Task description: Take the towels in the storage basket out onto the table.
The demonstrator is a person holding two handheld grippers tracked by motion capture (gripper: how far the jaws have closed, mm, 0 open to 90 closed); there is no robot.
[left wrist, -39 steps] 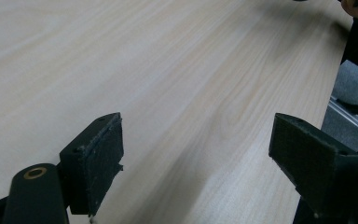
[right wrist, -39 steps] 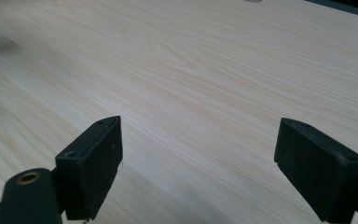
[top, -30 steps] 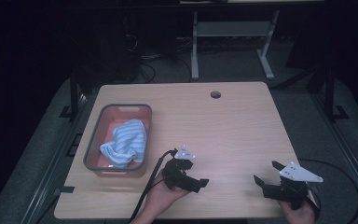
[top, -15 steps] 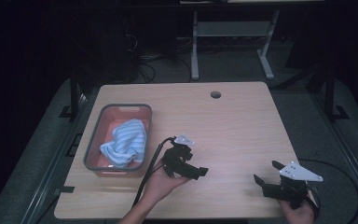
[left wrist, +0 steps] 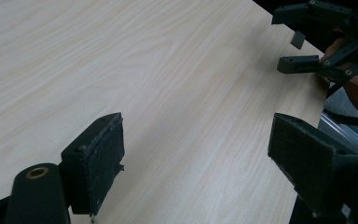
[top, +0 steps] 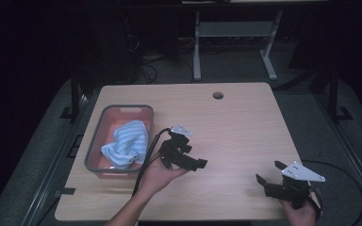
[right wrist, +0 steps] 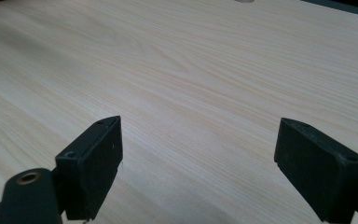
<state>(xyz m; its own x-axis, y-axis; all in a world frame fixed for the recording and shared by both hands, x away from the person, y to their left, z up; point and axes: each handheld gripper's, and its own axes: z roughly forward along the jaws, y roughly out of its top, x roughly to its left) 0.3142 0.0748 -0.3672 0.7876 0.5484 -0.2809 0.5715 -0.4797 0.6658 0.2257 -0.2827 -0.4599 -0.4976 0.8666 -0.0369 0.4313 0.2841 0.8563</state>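
Dim high view, dark surroundings, evenly lit table (top: 245, 127), perhaps slightly soft close-ups

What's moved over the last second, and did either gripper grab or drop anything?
The left gripper moved up the table, away from the near edge, staying right of the tray; its jaws are open and empty. Nothing was grabbed or dropped. The right gripper, the tray and the blue cloth in it stayed put.
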